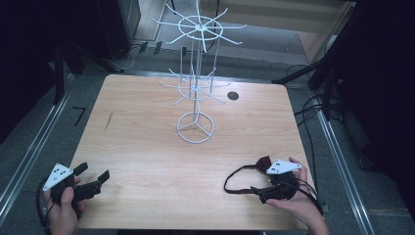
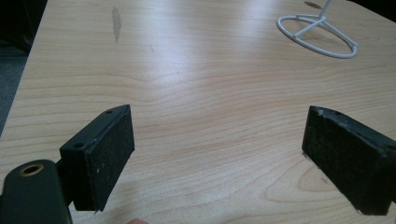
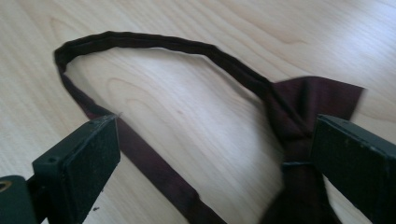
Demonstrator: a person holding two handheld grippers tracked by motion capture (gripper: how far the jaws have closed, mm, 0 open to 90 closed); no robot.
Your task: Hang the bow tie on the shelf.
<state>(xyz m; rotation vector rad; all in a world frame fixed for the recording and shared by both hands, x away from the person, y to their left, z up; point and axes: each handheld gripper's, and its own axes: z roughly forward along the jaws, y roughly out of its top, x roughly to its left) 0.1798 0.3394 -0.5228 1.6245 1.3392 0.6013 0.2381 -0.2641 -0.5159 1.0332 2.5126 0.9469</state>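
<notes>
Bow tie (image 3: 299, 121) on wooden table (image 1: 147, 147); grey floor (image 1: 29, 147).

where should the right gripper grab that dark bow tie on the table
Probably at the knot of the bow tie, coming from above: it is the thickest bunched part, lying flat between the open right gripper, while the strap loop is thin and floppy.

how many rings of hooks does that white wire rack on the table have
2. The white wire rack has an upper ring of hooks at its top and a lower ring of hooks partway down the pole, above the round base.
</notes>
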